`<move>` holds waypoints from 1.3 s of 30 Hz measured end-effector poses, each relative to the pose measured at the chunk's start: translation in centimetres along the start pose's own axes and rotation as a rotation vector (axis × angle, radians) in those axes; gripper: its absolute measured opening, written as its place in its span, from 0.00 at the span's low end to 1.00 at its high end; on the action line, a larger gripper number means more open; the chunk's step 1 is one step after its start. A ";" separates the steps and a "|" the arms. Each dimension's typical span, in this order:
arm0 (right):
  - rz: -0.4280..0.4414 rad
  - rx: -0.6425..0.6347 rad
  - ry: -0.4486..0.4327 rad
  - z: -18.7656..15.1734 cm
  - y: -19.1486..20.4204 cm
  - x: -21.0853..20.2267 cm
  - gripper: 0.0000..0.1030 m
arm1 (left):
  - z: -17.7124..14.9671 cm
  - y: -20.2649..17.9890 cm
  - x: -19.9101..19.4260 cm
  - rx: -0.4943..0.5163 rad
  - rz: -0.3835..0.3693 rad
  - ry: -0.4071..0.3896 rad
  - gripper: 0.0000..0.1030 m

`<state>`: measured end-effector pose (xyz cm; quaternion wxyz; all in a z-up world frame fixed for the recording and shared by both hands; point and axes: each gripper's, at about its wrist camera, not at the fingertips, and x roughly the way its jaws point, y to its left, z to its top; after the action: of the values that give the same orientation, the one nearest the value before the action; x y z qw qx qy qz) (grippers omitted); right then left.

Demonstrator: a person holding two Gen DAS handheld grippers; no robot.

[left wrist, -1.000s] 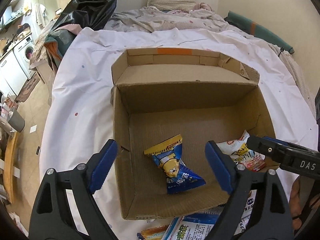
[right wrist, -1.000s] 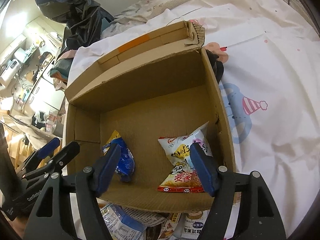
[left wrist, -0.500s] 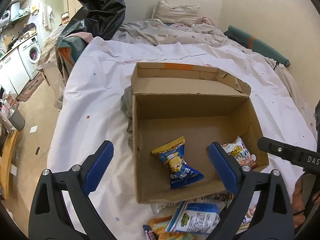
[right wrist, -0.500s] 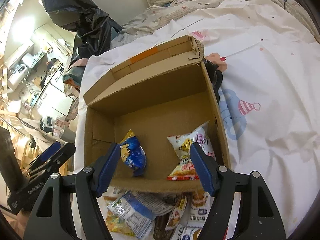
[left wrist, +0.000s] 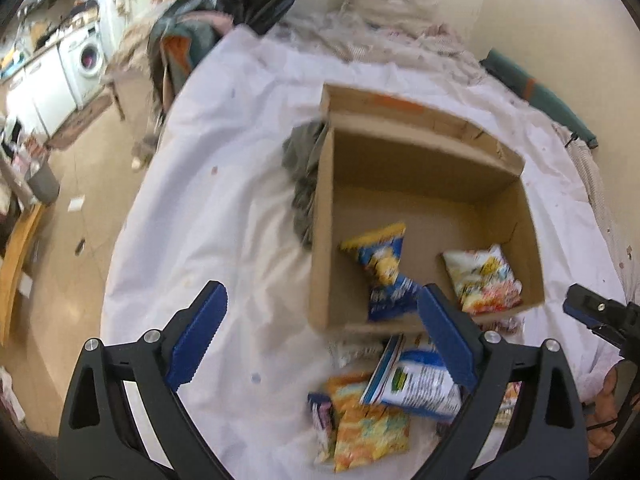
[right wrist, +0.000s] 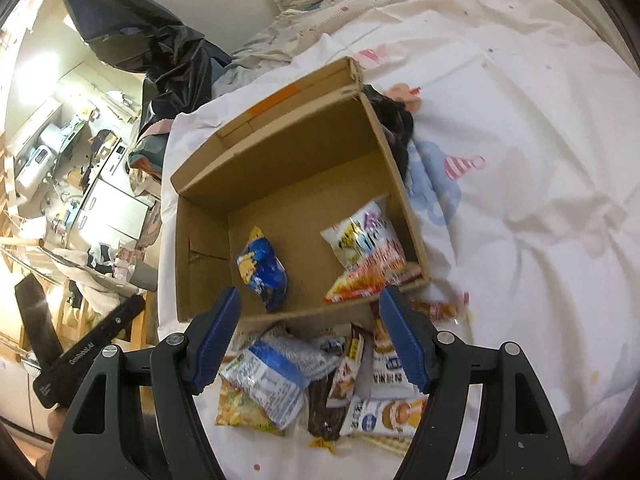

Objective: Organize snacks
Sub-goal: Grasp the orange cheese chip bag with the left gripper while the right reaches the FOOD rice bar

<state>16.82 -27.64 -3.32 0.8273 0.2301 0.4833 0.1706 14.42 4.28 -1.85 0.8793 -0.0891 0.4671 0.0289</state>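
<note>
An open cardboard box [left wrist: 320, 240] [right wrist: 182, 240] lies on the white bed sheet. Inside it are a blue and yellow snack bag [left wrist: 384, 268] [right wrist: 260, 268] and a white and red snack bag [left wrist: 484, 280] [right wrist: 368, 248]. In front of the box's near wall sits a loose pile of snack packets [left wrist: 400, 392] [right wrist: 304, 372]. My left gripper [left wrist: 322, 300] hangs open over the sheet and the box's near left corner, holding nothing. My right gripper [right wrist: 311, 300] is open above the near wall and the pile, also empty.
A grey cloth [left wrist: 304, 168] is bunched against the box's left side and a dark item [right wrist: 394, 120] against its right. A black plastic bag [right wrist: 160, 52] stands at the bed's far left corner. The bed edge drops to the floor [left wrist: 60, 208] on the left. Bare sheet [right wrist: 540, 160] spreads right.
Both grippers have drawn back from inside the box toward its near side, bringing the snack pile into view. The left jaws stand a little wider. Both bags stay in the box.
</note>
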 end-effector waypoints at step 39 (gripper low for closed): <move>-0.014 0.099 0.053 -2.7 -3.9 -1.3 0.72 | -9.7 -4.1 -1.6 0.239 -0.092 0.313 0.45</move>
<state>14.07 -30.92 -5.69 0.8030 0.2628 0.5143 0.1469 6.17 -1.52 -5.31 0.8007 -0.0087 0.5935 -0.0810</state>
